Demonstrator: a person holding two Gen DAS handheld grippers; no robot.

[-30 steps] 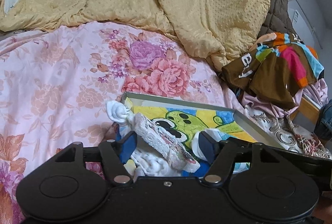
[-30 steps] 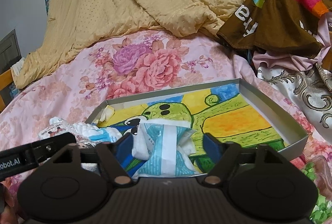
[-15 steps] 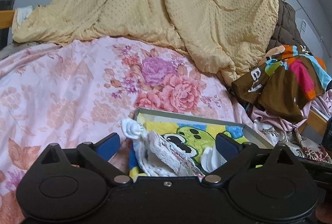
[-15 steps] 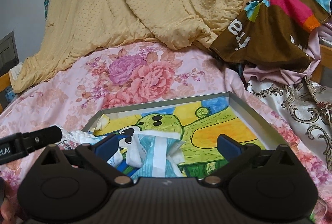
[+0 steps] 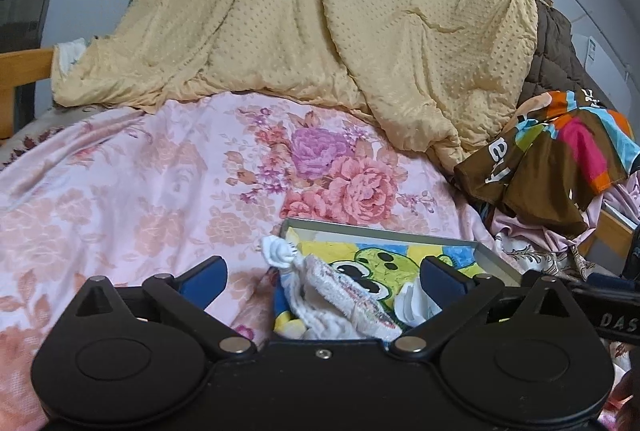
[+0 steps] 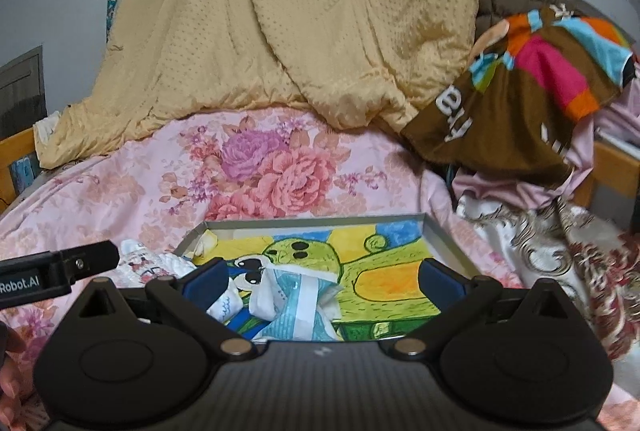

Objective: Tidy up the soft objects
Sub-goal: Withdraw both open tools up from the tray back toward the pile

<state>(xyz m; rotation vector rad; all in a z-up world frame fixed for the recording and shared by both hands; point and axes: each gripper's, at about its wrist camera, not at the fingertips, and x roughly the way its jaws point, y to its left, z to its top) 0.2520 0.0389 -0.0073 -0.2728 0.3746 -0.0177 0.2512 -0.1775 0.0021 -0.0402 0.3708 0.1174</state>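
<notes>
In the left wrist view, the left gripper (image 5: pixel 322 277) stands spread wide, its blue pads clear of everything. Between them, toward 6 o'clock, a white crocheted cloth (image 5: pixel 340 301) lies bunched in the near left corner of a shallow metal tray (image 5: pixel 380 229), one knotted end hanging over the tray's rim at about 11 o'clock of the bundle. The tray floor shows a green cartoon frog on yellow and blue. At 3 o'clock of the cloth a second white piece (image 5: pixel 410 305) sits just beside the right pad. The tray rests on a bed with a pink flowered sheet (image 5: pixel 120 191). A yellow dotted blanket (image 5: pixel 340 31) is heaped at 12 o'clock, and a brown towel with bright stripes (image 5: pixel 560 159) lies at 3 o'clock.

In the right wrist view, the right gripper (image 6: pixel 322 279) is also spread wide and holds nothing. A folded blue and white cloth (image 6: pixel 296 305) lies in the tray (image 6: pixel 440 235) between the pads, nearer the left one. The crocheted cloth (image 6: pixel 148 261) shows at 9 o'clock, over the tray's left corner, with a finger of the left gripper (image 6: pixel 86 261) just beside it. The yellow blanket (image 6: pixel 320 31) fills 12 o'clock, and the striped towel (image 6: pixel 520 91) hangs at 2 o'clock.
</notes>
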